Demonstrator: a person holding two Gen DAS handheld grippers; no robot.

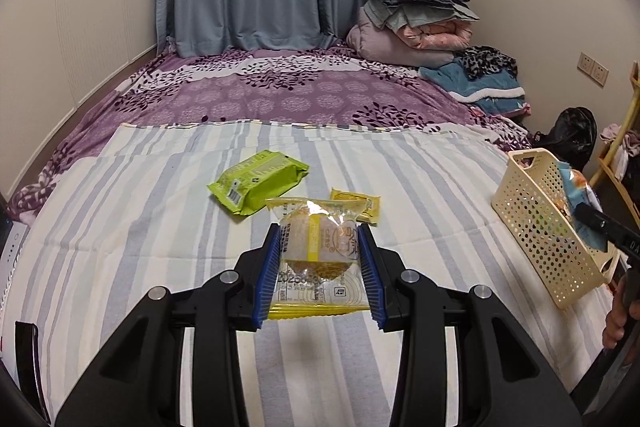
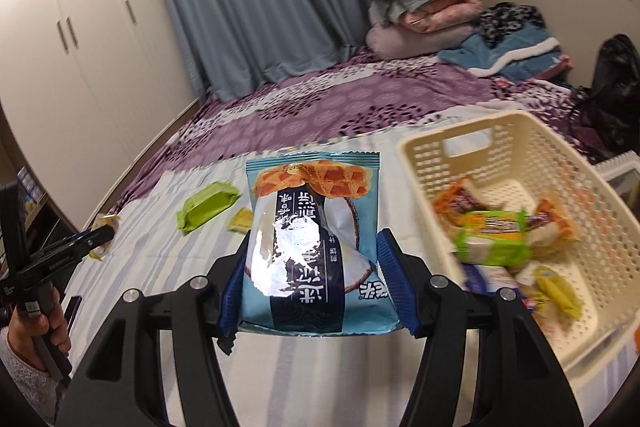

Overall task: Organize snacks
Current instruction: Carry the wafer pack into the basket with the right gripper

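Note:
My left gripper point(image 1: 319, 267) is shut on a clear-and-yellow wrapped cake point(image 1: 318, 247), held above the striped sheet. A green snack pack point(image 1: 258, 182) and a small yellow packet point(image 1: 357, 203) lie on the sheet beyond it. My right gripper point(image 2: 316, 283) is shut on a light blue waffle snack bag point(image 2: 314, 247), held just left of the cream perforated basket point(image 2: 568, 155). The basket holds several snacks, among them a green-yellow pack point(image 2: 494, 237). In the left wrist view the basket point(image 1: 536, 227) stands at the right, with the right gripper point(image 1: 592, 223) beside it.
A striped sheet point(image 1: 160, 227) covers the near part of the bed, over a purple patterned cover point(image 1: 280, 95). Folded quilts point(image 1: 416, 23) and clothes point(image 1: 484, 79) are piled at the far right. White wardrobes point(image 2: 80, 59) line the left wall. A black bag point(image 1: 572, 135) sits by the bed's right side.

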